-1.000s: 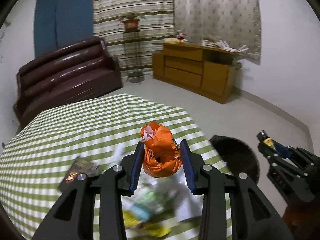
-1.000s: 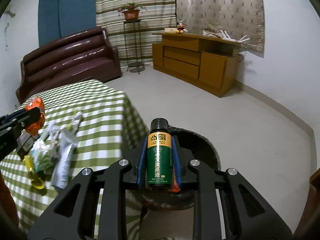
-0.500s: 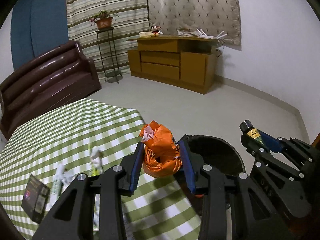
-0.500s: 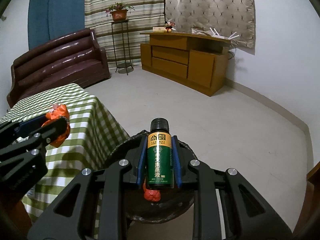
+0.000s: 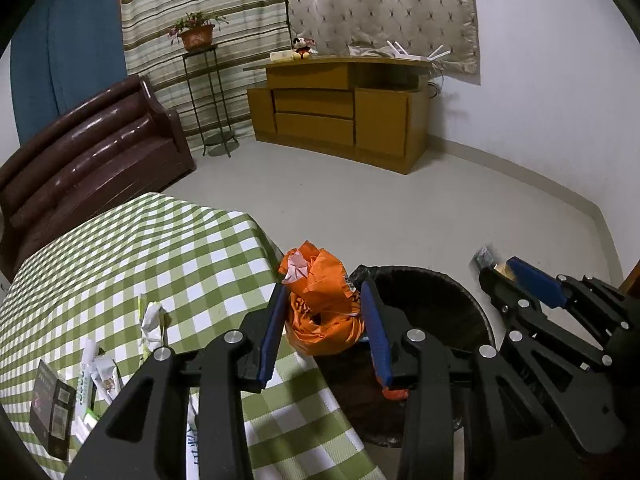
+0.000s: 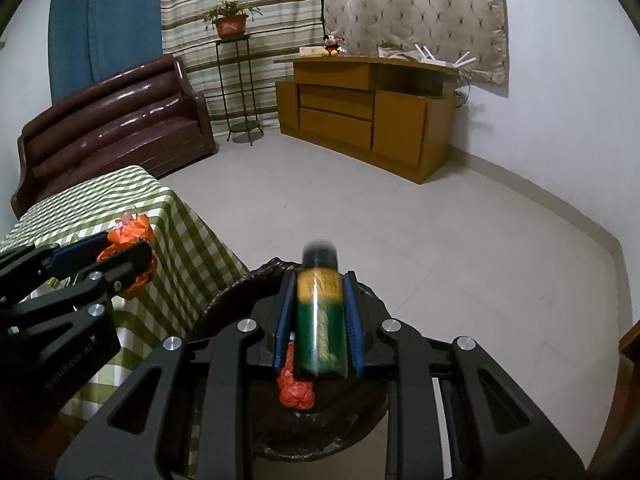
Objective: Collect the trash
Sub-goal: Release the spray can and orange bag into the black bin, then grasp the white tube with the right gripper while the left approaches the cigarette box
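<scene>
A crumpled orange plastic bag point(image 5: 320, 300) sits between the blue pads of my left gripper point(image 5: 323, 292), which hangs at the table's corner beside the black-lined trash bin point(image 5: 440, 292). Its jaws are opening slightly, the pads still touching the bag. In the right wrist view my right gripper point(image 6: 319, 280) is over the bin point(image 6: 240, 292) and its jaws are opening. The green bottle point(image 6: 320, 312) between them is blurred and has slipped lower, with gaps to both pads. A red-orange bag point(image 6: 296, 390) lies inside the bin. The left gripper point(image 6: 128, 244) shows at the left there.
The green-checked table point(image 5: 160, 248) carries several white wrappers point(image 5: 152, 320) and a dark packet point(image 5: 52, 404). A brown sofa point(image 5: 92, 152) stands behind it, a wooden cabinet point(image 5: 340, 112) against the far wall, and bare floor lies beyond the bin.
Both grippers have moved from the table to the bin. The right jaws have parted and the green bottle has slid down between them. The orange bag stays between the left pads.
</scene>
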The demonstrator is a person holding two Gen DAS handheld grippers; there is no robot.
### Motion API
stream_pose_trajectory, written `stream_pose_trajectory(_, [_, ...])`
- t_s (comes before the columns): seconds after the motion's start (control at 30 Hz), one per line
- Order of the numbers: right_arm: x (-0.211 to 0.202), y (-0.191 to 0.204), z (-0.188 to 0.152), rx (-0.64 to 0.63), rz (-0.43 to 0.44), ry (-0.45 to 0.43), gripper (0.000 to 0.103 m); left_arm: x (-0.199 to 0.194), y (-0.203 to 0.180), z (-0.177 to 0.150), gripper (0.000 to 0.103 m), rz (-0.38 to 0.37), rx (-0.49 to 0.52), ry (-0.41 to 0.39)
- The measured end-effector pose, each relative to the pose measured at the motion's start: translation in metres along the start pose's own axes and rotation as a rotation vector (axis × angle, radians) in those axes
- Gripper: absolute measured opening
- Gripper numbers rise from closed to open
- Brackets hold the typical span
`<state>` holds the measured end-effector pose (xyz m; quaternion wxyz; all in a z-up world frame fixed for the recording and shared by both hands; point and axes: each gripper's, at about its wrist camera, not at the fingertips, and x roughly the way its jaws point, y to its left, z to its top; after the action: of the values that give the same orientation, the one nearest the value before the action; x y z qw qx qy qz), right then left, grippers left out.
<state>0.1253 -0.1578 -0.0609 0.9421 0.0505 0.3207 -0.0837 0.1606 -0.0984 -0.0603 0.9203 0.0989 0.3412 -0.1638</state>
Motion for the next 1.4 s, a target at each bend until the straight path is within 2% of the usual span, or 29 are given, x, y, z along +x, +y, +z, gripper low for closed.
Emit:
stream_pose_trajectory(0.13, [-0.001, -0.002, 0.001, 0.006, -0.01, -0.006, 0.032, -0.001, -0.001, 0.001, 0.049, 0.007, 0.002, -0.003])
stream_pose_trajectory(0.27, [-0.005, -0.004, 0.001, 0.017, -0.022, -0.016, 0.034, -0.001, 0.001, 0.0, 0.053, 0.012, -0.012, -0.005])
stream_pose_trajectory(0.37, [-0.009, -0.006, 0.001, 0.025, -0.03, -0.019, 0.04, -0.001, 0.001, 0.0, 0.055, 0.016, -0.021, -0.008])
stream_pose_trajectory(0.67, [-0.021, -0.006, 0.0, 0.028, -0.049, -0.018, 0.043, -0.011, 0.006, 0.003, 0.055, 0.027, -0.041, -0.018])
stream_pose_trajectory(0.83, [-0.032, 0.002, -0.002, 0.02, -0.046, -0.011, 0.043, -0.025, 0.022, -0.001, 0.055, 0.039, -0.07, -0.013])
stream_pose_trajectory(1.03, [-0.046, 0.027, -0.007, -0.006, -0.008, -0.007, 0.043, -0.05, 0.05, -0.014, 0.058, 0.082, -0.101, -0.015])
stream_pose_trajectory(1.4, [-0.066, 0.097, -0.018, -0.087, 0.125, 0.014, 0.043, -0.097, 0.115, -0.056, 0.062, 0.204, -0.168, 0.009])
